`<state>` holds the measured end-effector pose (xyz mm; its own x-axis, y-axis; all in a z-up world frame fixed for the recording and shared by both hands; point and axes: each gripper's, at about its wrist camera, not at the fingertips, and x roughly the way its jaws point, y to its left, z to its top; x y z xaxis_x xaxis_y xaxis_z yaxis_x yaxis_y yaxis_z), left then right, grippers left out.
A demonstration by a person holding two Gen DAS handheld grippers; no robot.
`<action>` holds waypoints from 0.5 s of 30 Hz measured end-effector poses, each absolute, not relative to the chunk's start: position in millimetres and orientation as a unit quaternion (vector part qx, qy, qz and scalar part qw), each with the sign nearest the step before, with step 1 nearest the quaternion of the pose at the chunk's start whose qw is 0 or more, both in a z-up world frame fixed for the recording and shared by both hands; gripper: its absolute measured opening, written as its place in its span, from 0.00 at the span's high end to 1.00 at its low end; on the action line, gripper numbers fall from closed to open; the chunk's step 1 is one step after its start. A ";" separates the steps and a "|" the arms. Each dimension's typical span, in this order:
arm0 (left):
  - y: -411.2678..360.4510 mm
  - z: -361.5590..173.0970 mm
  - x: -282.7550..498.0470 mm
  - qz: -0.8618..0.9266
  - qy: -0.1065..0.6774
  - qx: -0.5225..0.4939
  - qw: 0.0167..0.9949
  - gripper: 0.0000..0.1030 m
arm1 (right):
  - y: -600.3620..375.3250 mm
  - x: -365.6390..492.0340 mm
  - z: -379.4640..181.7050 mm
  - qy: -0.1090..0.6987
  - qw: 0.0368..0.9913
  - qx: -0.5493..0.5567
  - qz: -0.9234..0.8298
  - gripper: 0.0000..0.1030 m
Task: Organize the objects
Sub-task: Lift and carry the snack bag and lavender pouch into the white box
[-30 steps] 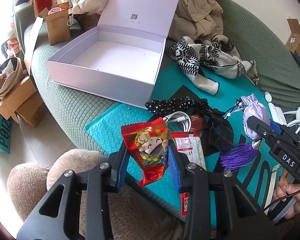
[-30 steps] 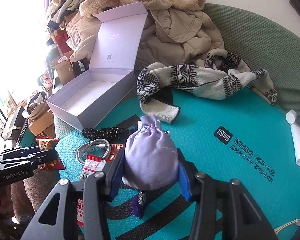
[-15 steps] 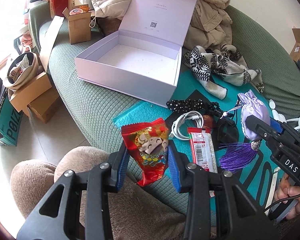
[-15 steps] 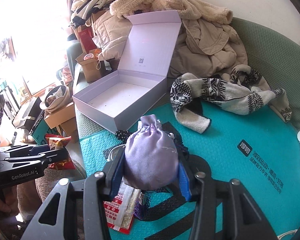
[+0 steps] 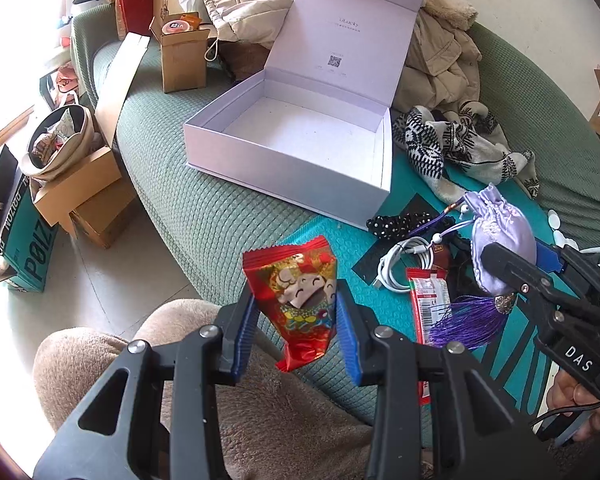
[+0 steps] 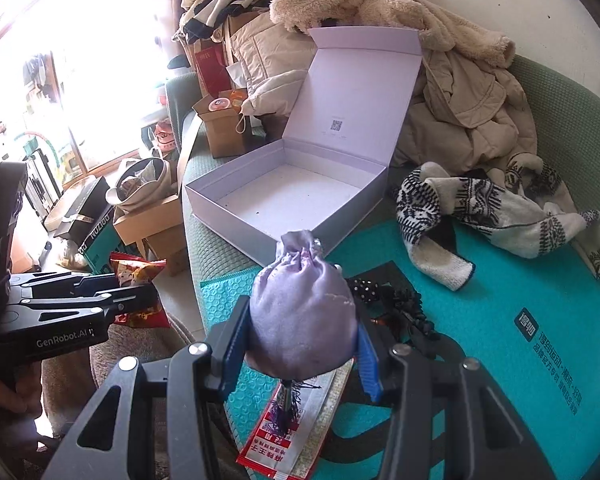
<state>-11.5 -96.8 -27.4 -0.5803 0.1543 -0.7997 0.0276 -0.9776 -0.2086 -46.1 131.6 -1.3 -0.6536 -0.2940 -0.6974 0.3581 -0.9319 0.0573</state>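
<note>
Now, left gripper [image 5: 296, 312]: clamped on the red snack packet [image 5: 300, 300], pinched between both blue pads
right gripper [image 6: 302, 340]: squeezed the lilac pouch [image 6: 302, 320] between its pads, near the open box [image 6: 300, 200]

A home living room: green sofa [image 5: 204, 208] piled with coats [image 6: 460, 92] (cardboard boxes [image 5: 80, 200] around).

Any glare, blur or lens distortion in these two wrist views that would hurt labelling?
Right wrist: the window at upper left is blown out white, washing out detail there; the pouch and box stay sharp. Left wrist: evenly lit, with mild glare at the left edge; the snack packet is crisp. Both: strong fisheye bending and dark corners.
</note>
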 end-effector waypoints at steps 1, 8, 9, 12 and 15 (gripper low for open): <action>-97.7 -26.4 -14.3 0.884 -0.100 -0.456 0.036 0.67 | 129.9 -47.8 -1.0 0.043 0.182 0.375 -0.908 0.53; -100.7 -13.3 -40.8 0.889 -0.092 -0.447 0.045 0.67 | 117.7 -63.5 5.4 0.051 0.197 0.370 -0.907 0.53; -100.9 -11.5 -45.2 0.889 -0.091 -0.446 0.046 0.66 | 116.2 -66.3 6.7 0.052 0.199 0.368 -0.907 0.53; -102.2 -6.5 -59.4 0.891 -0.087 -0.444 0.048 0.67 | 111.7 -75.1 11.0 0.055 0.204 0.363 -0.908 0.53; -104.1 -1.8 -74.9 0.892 -0.082 -0.442 0.051 0.66 | 107.9 -85.0 15.6 0.057 0.209 0.358 -0.908 0.53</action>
<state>-74.9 -104.1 -1.8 -0.6041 0.1632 -0.7800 -0.0189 -0.9815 -0.1906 -85.0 107.9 15.6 -0.6571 -0.3385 -0.6736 0.4194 -0.9066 0.0464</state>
